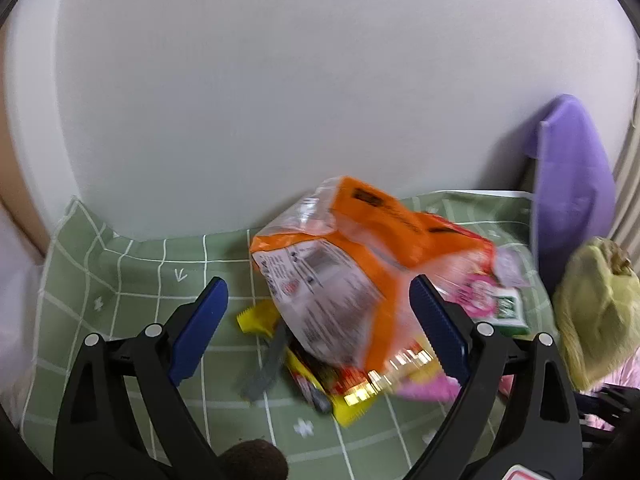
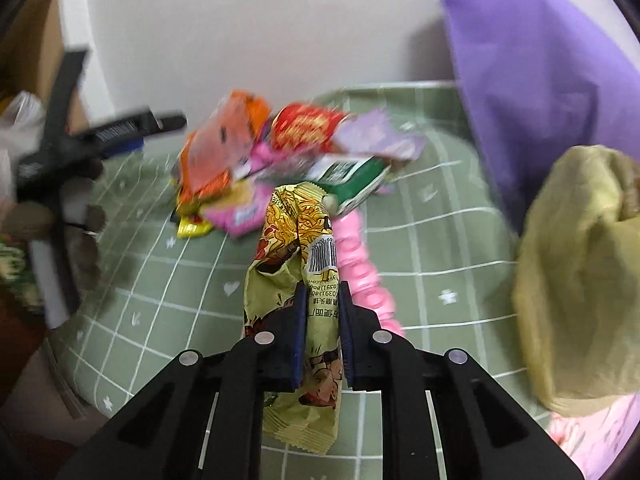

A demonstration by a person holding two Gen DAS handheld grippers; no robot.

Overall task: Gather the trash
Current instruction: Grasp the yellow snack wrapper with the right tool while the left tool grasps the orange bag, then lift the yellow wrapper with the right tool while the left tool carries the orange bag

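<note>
A heap of snack wrappers lies on the green checked cloth (image 1: 140, 280) against the white wall. On top is an orange bag (image 1: 340, 264); in the right wrist view that orange bag (image 2: 212, 156) lies by a red pack (image 2: 308, 128) and a green-white carton (image 2: 352, 184). My left gripper (image 1: 318, 300) is open, its blue pads either side of the orange bag without pressing on it; it also shows at the left as the left gripper (image 2: 152, 128). My right gripper (image 2: 323, 292) is shut on a yellow noodle wrapper (image 2: 292, 248) that stands up between the pads.
A purple bag (image 2: 536, 80) leans on the wall at the right. A yellow-green bag (image 2: 580, 280) stands in front of it, open. A pink ribbed strip (image 2: 364, 272) lies on the cloth behind the yellow wrapper. A hand (image 2: 80, 240) grips the left tool.
</note>
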